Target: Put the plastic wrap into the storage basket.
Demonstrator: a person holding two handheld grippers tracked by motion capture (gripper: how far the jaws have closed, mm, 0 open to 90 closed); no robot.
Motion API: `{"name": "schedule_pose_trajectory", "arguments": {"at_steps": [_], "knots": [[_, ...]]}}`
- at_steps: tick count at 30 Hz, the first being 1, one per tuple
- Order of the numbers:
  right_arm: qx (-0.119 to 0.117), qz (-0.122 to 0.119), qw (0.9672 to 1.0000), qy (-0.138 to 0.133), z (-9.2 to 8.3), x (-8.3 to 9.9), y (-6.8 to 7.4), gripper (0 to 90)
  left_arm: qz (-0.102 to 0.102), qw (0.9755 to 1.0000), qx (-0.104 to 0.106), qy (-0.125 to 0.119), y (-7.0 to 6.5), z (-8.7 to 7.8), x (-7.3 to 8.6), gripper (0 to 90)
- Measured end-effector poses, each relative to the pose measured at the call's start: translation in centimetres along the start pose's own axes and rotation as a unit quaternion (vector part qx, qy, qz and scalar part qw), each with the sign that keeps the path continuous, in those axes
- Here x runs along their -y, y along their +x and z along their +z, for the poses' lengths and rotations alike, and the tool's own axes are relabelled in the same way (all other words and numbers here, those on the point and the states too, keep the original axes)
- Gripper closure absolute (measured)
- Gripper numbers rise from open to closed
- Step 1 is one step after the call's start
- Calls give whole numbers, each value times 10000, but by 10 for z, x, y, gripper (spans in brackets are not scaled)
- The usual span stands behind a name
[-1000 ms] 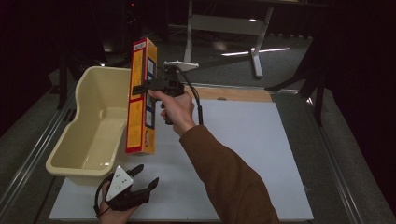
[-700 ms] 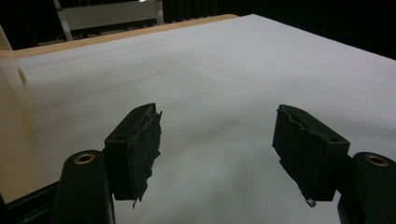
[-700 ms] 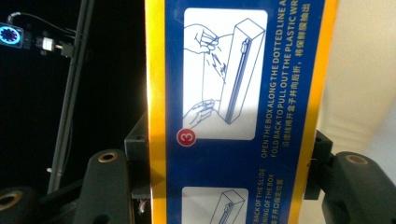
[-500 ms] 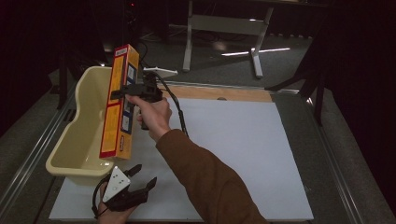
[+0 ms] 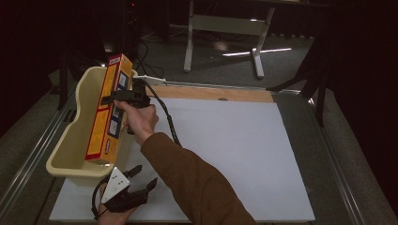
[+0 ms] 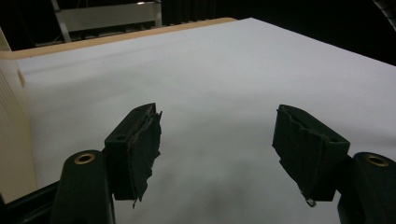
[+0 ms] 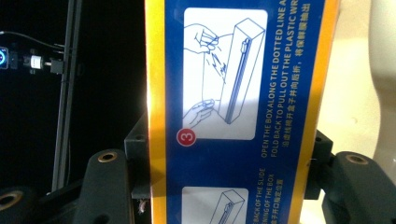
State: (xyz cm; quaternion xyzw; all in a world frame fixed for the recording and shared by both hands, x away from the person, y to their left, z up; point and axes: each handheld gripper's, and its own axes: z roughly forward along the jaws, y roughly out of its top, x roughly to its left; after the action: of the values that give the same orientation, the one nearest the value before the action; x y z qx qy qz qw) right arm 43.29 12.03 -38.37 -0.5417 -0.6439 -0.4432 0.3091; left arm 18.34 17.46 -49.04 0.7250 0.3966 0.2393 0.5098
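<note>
A long yellow and blue box (image 5: 107,112) hangs tilted over the cream tub (image 5: 70,154), its lower end inside the tub near the front rim. My right gripper (image 5: 112,100) is shut on the box at mid-length; in the right gripper view the box (image 7: 238,107) with printed instructions sits between the two black jaws. My left gripper (image 5: 141,177) rests low at the front left of the white sheet, jaws open and empty. The left gripper view shows its pads (image 6: 135,149) wide apart over the bare sheet (image 6: 224,93).
The white sheet (image 5: 225,150) covers the table, with a wooden strip (image 5: 216,93) along its far edge. A metal stand (image 5: 225,28) and cables lie on the floor behind. Metal rails (image 5: 338,173) run along the table sides.
My right gripper has carried the box left and down, from above the sheet's edge to over the tub, and the box's lower end now dips inside. The left gripper has stayed put.
</note>
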Motion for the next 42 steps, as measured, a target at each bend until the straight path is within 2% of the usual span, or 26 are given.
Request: {"name": "schedule_pose_trajectory", "arguments": {"at_steps": [13,19,26,31,35,42], "knots": [[47,25,10000,57,9,6,0,395,0,10000,9,14,0,1,0,315],[61,103,9999,66,15,11,0,393,-16,10000,-6,-10,0,0,1,315],[91,263,9996,9,17,9,-6,392,-17,10000,-4,-12,0,-1,1,315],[308,128,9994,-33,24,13,-7,392,-16,10000,-1,-26,0,-1,1,315],[242,315,9992,50,26,13,-10,391,-38,10000,1,-31,1,-1,1,315],[447,372,9983,94,28,13,-13,388,-31,10000,-2,-20,1,-1,1,314]]}}
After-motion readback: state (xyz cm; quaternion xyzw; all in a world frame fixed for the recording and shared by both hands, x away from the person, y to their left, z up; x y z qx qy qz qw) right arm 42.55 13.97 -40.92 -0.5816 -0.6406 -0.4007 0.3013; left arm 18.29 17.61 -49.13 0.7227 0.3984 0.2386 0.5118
